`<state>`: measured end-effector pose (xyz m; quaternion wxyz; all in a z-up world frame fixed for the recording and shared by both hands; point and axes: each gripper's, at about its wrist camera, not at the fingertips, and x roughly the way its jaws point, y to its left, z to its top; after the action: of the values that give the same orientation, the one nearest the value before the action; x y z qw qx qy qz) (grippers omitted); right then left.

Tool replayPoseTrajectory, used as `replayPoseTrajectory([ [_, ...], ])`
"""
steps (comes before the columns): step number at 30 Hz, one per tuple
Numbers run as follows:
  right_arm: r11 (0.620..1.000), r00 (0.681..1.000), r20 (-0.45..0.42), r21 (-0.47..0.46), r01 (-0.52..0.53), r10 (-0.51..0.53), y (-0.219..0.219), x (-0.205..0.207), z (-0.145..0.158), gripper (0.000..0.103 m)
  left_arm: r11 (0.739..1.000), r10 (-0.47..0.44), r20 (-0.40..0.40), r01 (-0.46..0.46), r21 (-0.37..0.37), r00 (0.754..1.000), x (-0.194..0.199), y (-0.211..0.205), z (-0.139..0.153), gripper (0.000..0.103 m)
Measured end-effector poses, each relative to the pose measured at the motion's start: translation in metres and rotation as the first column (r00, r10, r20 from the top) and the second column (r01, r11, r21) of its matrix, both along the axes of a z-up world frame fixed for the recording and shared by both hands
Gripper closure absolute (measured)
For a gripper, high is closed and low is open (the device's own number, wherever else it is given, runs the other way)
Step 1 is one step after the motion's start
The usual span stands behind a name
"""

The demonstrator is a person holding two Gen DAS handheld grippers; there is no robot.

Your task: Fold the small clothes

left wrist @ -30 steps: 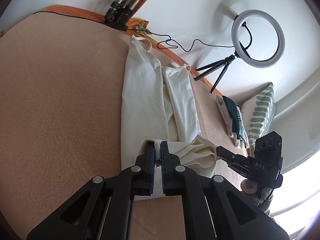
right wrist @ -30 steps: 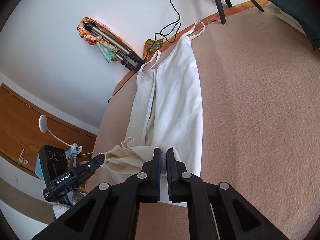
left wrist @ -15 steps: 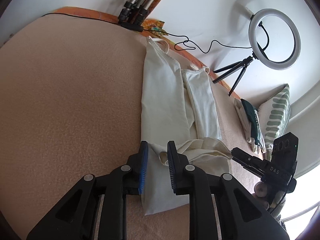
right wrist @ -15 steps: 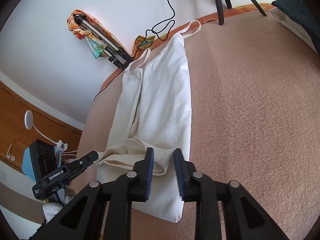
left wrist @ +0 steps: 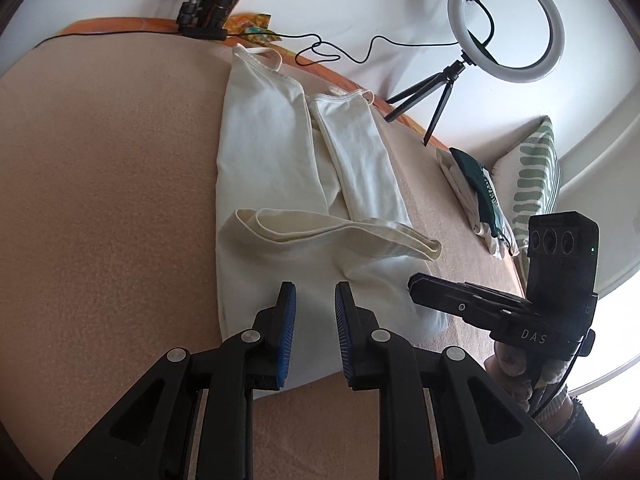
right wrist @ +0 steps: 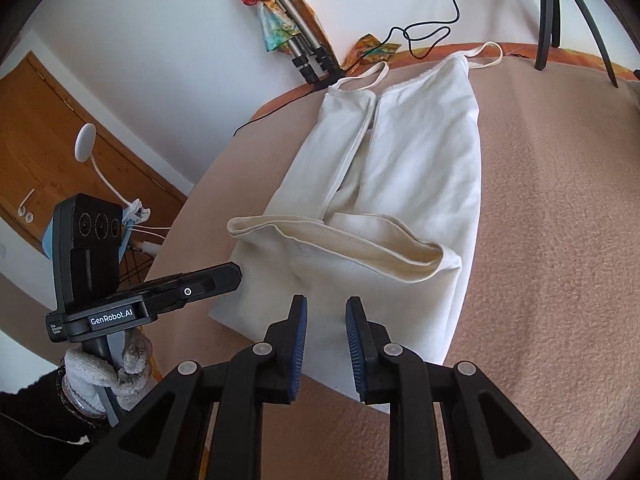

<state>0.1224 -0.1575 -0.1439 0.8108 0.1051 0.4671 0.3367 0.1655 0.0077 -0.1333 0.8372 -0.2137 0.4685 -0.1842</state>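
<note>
While the white camisole point(left wrist: 280, 184) lay lengthwise on the tan blanket point(left wrist: 100, 200), its near hem folded back over its middle, both tools were held above its near end with nothing gripped: left gripper point(left wrist: 315, 300) and right gripper point(right wrist: 325, 312), jaws apart. A ring light point(left wrist: 506, 20), a folded tripod point(right wrist: 296, 40), folded clothes point(left wrist: 476, 196) and a striped cushion point(left wrist: 532, 176) were seen at the far and right edges. Bare blanket was left on either side.

Both wrist views look down along their tongs, close above the same white top point(left wrist: 272, 152) point(right wrist: 424, 152).
</note>
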Motion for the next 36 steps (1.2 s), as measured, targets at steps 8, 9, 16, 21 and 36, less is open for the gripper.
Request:
replayPoseTrajectory([
  [8,0.974,0.976,0.076,-0.078,0.21,-0.205,-0.027,0.026,0.009,0.075,0.988,0.12,0.047,-0.124,0.089,0.992,0.018,0.015,0.002,0.085],
  [9,0.972,0.974,0.095,-0.091,0.215,-0.206,-0.028,0.026,0.011,0.071,0.988,0.122,0.047,-0.126,0.091,0.991,0.019,0.016,0.001,0.085],
  [16,0.976,0.979,0.111,-0.12,0.182,-0.168,-0.022,0.024,0.01,0.065,0.984,0.096,0.058,-0.104,0.147,0.994,0.021,0.006,-0.002,0.078],
  [21,0.975,0.981,0.113,-0.133,0.175,-0.161,-0.016,0.026,0.009,0.07,0.982,0.091,0.058,-0.1,0.163,0.994,0.022,0.003,-0.004,0.078],
  [36,0.944,0.972,0.144,-0.246,0.218,-0.187,-0.012,0.025,0.007,0.1,0.967,0.099,0.082,-0.115,0.226,0.992,0.022,0.003,0.0,0.078],
])
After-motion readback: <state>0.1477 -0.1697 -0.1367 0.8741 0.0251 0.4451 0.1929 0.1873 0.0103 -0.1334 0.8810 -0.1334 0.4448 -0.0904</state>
